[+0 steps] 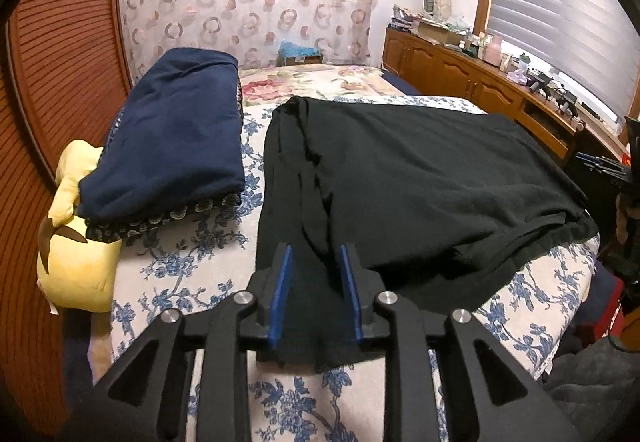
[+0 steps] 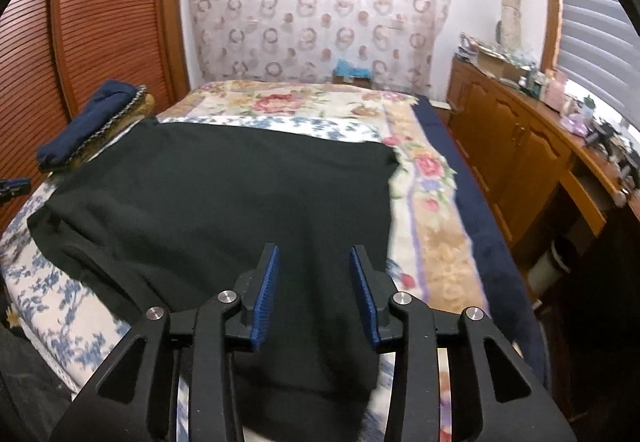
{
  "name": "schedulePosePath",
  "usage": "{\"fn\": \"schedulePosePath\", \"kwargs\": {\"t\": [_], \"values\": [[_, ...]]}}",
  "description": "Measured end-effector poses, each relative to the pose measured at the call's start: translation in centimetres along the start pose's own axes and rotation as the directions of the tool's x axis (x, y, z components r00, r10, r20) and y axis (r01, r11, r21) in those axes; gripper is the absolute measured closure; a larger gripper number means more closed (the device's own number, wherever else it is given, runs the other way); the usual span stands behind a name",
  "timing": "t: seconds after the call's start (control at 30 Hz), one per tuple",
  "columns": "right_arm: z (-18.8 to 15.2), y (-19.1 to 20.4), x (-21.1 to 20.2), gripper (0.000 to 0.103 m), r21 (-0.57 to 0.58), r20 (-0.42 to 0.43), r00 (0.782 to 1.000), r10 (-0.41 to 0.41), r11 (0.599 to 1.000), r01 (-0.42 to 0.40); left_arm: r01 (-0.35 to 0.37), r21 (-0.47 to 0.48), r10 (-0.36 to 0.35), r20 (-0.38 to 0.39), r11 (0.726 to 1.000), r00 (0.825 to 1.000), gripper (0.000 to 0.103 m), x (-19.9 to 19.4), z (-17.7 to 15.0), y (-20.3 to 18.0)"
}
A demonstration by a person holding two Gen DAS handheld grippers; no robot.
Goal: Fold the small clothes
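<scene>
The left gripper (image 1: 316,254) stands partly open, its 2 blue pads astride the black garment (image 1: 420,178) without pinching it. The right gripper (image 2: 314,256) is likewise parted over the cloth. The garment lies on the bed (image 1: 192,262); folded navy clothes (image 1: 176,130) sit at 10 o'clock.

The left gripper (image 1: 316,254) points down at a black garment (image 1: 420,182) spread on the flowered bed (image 1: 180,270). Its jaws stand apart, with the garment's near corner lying between them, pads not pressing. To the left lies a folded navy garment (image 1: 176,130), with a yellow cushion (image 1: 76,242) beside it.
</scene>
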State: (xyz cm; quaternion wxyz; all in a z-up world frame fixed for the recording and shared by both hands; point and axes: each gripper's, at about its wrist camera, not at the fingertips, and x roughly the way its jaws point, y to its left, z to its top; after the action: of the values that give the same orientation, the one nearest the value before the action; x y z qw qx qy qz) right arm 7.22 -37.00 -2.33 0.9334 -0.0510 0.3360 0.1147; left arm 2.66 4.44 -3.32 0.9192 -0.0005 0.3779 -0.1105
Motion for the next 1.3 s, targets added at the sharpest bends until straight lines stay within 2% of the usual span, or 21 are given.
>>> {"fn": "schedulePosePath", "kwargs": {"t": [0.23, 0.43, 0.7, 0.87, 1.0, 1.1, 1.3], "values": [[0.2, 4.1, 4.7, 0.066, -0.022, -0.023, 0.999, 0.037, 0.999, -0.038, 0.011, 0.010, -0.010, -0.038, 1.000, 0.999, 0.078, 2.8, 0.9, -0.7], [-1.1, 5.5, 5.9, 0.066, -0.041, -0.074, 0.995, 0.060, 0.997, -0.063, -0.007, 0.014, 0.007, -0.045, 1.000, 0.999, 0.077, 3.5, 1.5, -0.6], [-2.5, 5.9, 5.1, 0.066, -0.026, -0.095, 0.994, 0.059, 0.998, -0.061, -0.009, -0.002, 0.009, -0.074, 1.000, 0.997, 0.072, 4.4, 1.4, -0.1], [-2.9, 4.6, 4.4, 0.066, 0.045, -0.055, 0.996, 0.073, 0.996, -0.071, -0.014, -0.001, 0.014, -0.098, 1.000, 0.995, 0.071, 5.4, 1.5, -0.1], [-2.9, 3.7, 4.9, 0.066, 0.087, -0.063, 0.995, 0.083, 0.993, -0.077, -0.039, -0.012, 0.037, -0.124, 0.999, 0.992, 0.071, 6.3, 1.7, 0.3], [-2.8, 3.8, 5.2, 0.066, 0.083, -0.072, 0.994, 0.076, 0.994, -0.070, -0.055, -0.024, 0.051, -0.153, 0.998, 0.987, 0.069, 7.2, 1.5, 0.9], [-2.9, 4.1, 5.4, 0.066, 0.072, -0.073, 0.994, 0.077, 0.995, -0.072, -0.060, -0.029, 0.055, -0.150, 0.998, 0.987, 0.064, 7.1, 1.3, 1.3]]}}
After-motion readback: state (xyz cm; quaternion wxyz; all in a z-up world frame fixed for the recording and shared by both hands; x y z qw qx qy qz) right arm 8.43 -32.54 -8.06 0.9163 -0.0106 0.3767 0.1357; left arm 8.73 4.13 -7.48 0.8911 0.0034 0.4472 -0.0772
